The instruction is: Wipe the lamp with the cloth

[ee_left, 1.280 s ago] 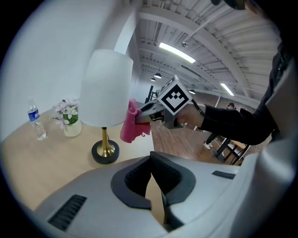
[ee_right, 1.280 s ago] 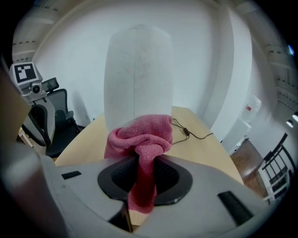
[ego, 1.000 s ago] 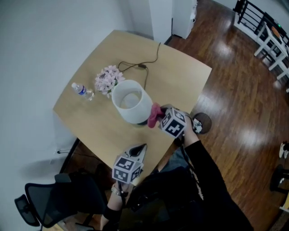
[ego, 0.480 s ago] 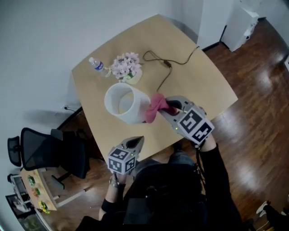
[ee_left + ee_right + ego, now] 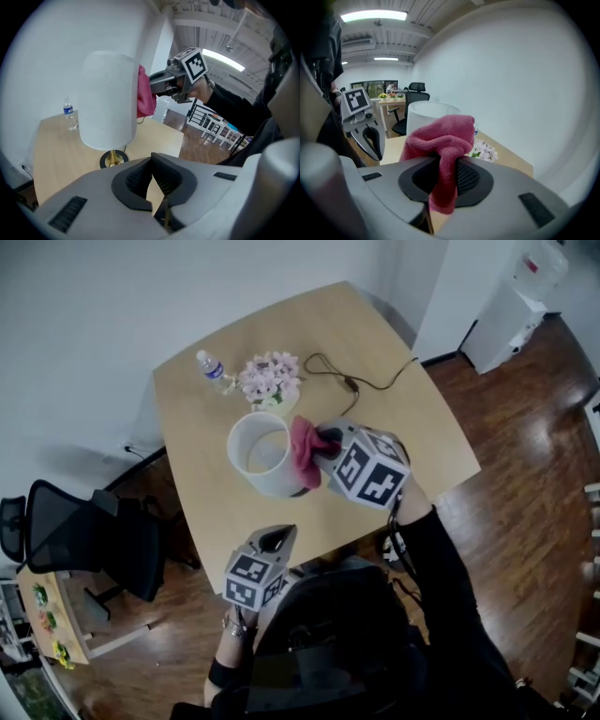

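Observation:
A white-shaded lamp (image 5: 265, 457) on a brass foot (image 5: 111, 159) stands mid-table. My right gripper (image 5: 326, 439) is shut on a pink cloth (image 5: 304, 450), which lies against the shade's upper right side near the rim. The right gripper view has the cloth (image 5: 443, 145) bunched between the pads, with the shade (image 5: 426, 113) just behind it. My left gripper (image 5: 275, 539) hovers at the table's near edge, apart from the lamp, jaws shut with nothing in them. The left gripper view has the shade (image 5: 108, 98), the cloth (image 5: 145, 93) and the right gripper (image 5: 164, 84) beside it.
Pink flowers (image 5: 270, 377) and a small water bottle (image 5: 213, 367) stand behind the lamp. Its black cord (image 5: 361, 381) trails to the table's far right. The wooden table (image 5: 412, 432) sits by a white wall; an office chair (image 5: 80, 535) is at the left.
The right gripper has risen with the cloth from near the shade's lower side to its upper rim. The left gripper has shifted a little along the table's near edge. The head view has swung.

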Tool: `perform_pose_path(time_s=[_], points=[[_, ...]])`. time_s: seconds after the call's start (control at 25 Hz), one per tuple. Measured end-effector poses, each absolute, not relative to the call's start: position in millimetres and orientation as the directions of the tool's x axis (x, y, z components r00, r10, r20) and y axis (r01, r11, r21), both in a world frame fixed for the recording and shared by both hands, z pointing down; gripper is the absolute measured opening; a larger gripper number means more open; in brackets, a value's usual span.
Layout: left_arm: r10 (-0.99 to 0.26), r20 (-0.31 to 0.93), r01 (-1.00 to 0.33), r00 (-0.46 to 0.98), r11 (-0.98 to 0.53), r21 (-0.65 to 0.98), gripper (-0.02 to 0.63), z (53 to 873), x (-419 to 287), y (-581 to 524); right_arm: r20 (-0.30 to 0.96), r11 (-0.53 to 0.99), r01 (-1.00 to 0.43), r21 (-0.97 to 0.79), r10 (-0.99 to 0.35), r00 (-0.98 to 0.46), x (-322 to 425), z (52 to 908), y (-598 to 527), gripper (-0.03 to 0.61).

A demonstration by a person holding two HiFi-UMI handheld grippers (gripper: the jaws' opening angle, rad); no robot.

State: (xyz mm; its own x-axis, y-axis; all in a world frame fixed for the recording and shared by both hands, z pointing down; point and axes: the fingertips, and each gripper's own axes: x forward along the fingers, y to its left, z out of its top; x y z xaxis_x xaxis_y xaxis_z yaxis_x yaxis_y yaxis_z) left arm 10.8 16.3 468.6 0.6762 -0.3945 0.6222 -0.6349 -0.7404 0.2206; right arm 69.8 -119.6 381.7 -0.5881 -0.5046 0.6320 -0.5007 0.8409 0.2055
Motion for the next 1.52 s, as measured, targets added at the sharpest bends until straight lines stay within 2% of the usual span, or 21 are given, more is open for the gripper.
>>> perform_pose_path(time_s=[0.16, 0.28, 0.48, 0.84, 0.96, 1.08, 1.32, 1.52], points=[[-0.398, 0.597, -0.632, 0.696, -0.733, 0.249, 0.002, 474, 10, 18, 0.715, 0.828, -0.481, 0.288, -0.520, -0.468, 78, 421, -124, 0.071], [-0.395, 0.612, -0.645, 0.685, -0.719, 0.258, 0.002, 484, 11, 20, 0.739, 0.829, -0.477, 0.292, -0.512, -0.438, 81, 444, -122, 0.071], [-0.426, 0.632, -0.694, 0.648, -0.672, 0.259, 0.002, 482, 21, 3, 0.754, 0.854, -0.455, 0.251, -0.468, -0.462, 88, 464, -125, 0.071], [-0.461, 0.662, -0.758, 0.591, -0.597, 0.261, 0.002, 484, 55, -18, 0.816, 0.925, -0.334, 0.180, -0.330, -0.474, 115, 510, -128, 0.069], [-0.469, 0.676, -0.777, 0.569, -0.575, 0.255, 0.002, 486, 62, -23, 0.789, 0.925, -0.339, 0.174, -0.337, -0.513, 130, 497, -142, 0.069], [-0.484, 0.680, -0.798, 0.551, -0.543, 0.261, 0.002, 487, 71, -27, 0.725, 0.937, -0.317, 0.147, -0.320, -0.610, 134, 464, -157, 0.069], [-0.500, 0.699, -0.833, 0.511, -0.490, 0.257, 0.002, 488, 86, -32, 0.609, 0.976, -0.115, 0.186, -0.206, -0.766, 106, 376, -190, 0.069], [-0.532, 0.707, -0.869, 0.465, -0.426, 0.252, 0.002, 482, 82, -32, 0.609, 0.969, 0.115, 0.219, -0.044, -0.792, 68, 340, -201, 0.069]])
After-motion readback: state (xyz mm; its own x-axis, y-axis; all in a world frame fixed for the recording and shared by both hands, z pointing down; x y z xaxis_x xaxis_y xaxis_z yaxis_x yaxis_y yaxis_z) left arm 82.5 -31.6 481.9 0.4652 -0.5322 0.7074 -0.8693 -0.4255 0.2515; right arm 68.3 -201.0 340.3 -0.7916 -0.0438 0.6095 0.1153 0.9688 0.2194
